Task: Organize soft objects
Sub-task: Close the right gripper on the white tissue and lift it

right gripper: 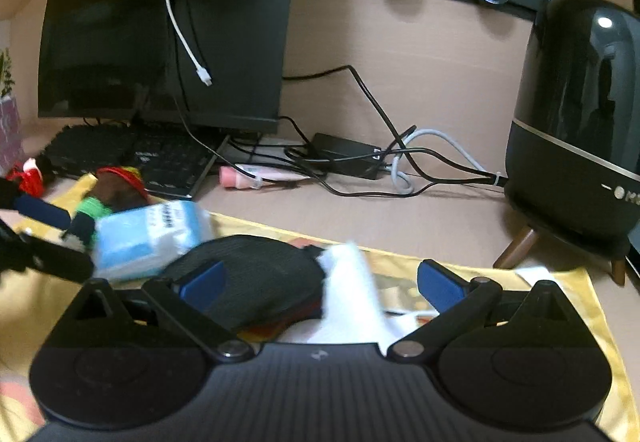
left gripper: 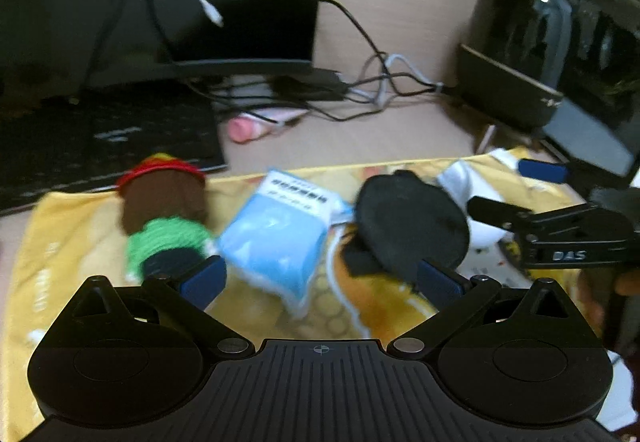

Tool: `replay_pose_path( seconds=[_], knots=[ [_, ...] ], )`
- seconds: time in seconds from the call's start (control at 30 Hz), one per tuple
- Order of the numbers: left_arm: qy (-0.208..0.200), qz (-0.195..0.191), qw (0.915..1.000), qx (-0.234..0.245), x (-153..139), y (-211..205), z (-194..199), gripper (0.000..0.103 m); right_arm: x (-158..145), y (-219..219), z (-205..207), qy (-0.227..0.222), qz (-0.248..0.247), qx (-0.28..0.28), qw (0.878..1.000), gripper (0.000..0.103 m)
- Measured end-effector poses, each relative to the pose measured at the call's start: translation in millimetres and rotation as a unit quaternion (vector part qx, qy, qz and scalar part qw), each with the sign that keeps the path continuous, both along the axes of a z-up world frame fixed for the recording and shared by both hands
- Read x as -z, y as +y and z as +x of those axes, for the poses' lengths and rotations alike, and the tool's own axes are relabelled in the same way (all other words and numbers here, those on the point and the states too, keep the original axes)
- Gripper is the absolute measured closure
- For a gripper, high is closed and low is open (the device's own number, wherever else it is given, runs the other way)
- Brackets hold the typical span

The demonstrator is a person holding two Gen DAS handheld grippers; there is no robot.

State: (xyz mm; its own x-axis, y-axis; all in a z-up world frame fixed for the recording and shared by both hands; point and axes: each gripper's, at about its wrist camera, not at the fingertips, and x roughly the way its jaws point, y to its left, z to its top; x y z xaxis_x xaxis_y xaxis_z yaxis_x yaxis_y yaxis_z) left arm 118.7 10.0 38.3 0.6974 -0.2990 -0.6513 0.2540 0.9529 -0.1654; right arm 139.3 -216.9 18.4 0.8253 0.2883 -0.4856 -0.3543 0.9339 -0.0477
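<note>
Left gripper (left gripper: 322, 284) spread, blue tissue pack (left gripper: 276, 238) between jaws, crocheted doll (left gripper: 168, 218) just left. Right gripper (right gripper: 320, 282) spread over black pouch (right gripper: 256, 278) and white cloth (right gripper: 352, 294). Advised: centre before closing, avoid snagging yellow towel (left gripper: 72, 226).

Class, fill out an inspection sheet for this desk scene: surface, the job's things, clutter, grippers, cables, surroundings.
Surface: yellow printed cloth on a beige desk.
Job's things: crocheted doll, blue tissue pack, black soft pad, white cloth, all on the cloth.
Clutter: pink tube beside the keyboard.
Grippers: left gripper open; right gripper open over the pad and white cloth.
Cables: tangled cables behind; white cable hanging.
Surroundings: monitor, black appliance.
</note>
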Motion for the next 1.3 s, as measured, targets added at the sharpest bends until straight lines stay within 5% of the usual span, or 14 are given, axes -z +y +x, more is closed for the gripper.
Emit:
replay_pose_path(
  seconds=[0.2,0.63,1.03,1.17,1.3],
  knots=[
    [0.023,-0.063,0.9959,0.06,10,-9,28,0.0,16,-28,39,0.054,0.008,-0.029,0.998,0.0],
    [0.04,-0.075,0.9779,0.191,14,-60,44,0.0,43,-67,84,0.118,0.073,-0.087,0.987,0.0],
    [0.069,-0.082,0.9856,0.131,33,-35,63,0.0,45,-54,80,0.107,0.013,-0.101,0.989,0.0],
    [0.059,-0.055,0.9916,0.101,30,-21,64,0.0,45,-74,84,0.12,0.099,-0.122,0.98,0.001],
    [0.072,-0.079,0.9905,0.087,31,-11,67,0.0,35,-94,88,0.143,0.149,-0.087,0.975,0.02]
  ],
)
